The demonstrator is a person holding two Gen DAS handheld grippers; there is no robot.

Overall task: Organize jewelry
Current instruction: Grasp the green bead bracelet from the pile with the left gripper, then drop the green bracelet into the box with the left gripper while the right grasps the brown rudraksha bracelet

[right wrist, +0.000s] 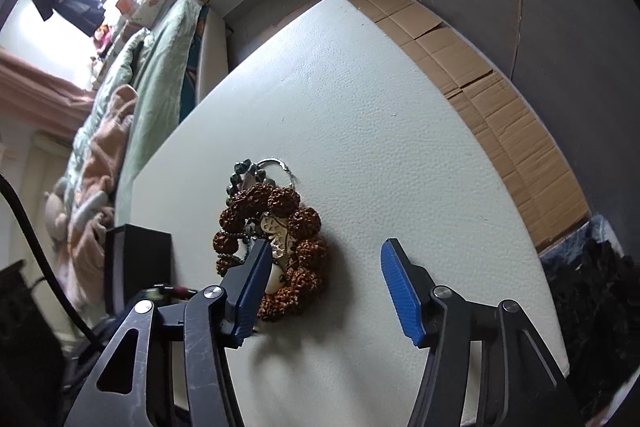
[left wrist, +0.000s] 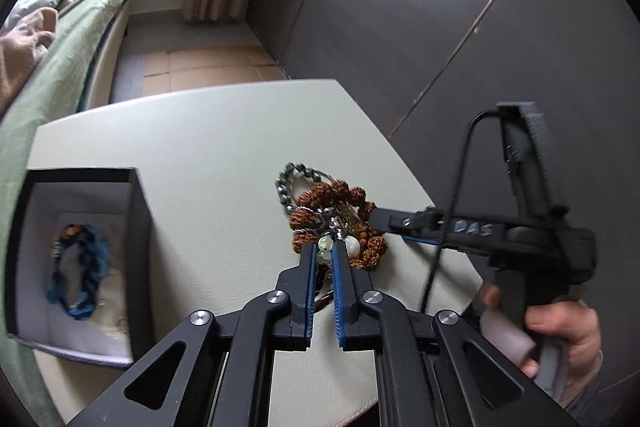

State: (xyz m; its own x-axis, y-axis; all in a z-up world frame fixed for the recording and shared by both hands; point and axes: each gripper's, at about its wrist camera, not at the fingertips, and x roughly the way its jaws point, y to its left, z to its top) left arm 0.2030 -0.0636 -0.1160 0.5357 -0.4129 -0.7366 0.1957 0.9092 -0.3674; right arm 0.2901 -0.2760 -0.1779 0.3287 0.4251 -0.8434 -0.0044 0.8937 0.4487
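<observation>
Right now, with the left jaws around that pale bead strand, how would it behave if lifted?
Likely floppy: the pale bead strand is separate round beads, so it should drape. It may snag, since it lies tangled on the brown seed bracelet and grey bead chain. Probably light.

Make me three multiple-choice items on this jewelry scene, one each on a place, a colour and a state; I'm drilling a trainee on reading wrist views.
1. Where does the blue bracelet lie?
A. in the box
B. on the pile
C. on the bed

2. What colour are the large rough beads in the pile?
A. white
B. brown
C. pink

3. How do the right gripper's fingers stand?
A. shut on a chain
B. shut on nothing
C. wide apart

Key:
1 A: the blue bracelet rests on the pale floor of the open box, apart from the pile.
2 B: the rough beads are reddish brown.
3 C: the right gripper shows a wide gap, while the left gripper is nearly closed around pale beads.
</observation>
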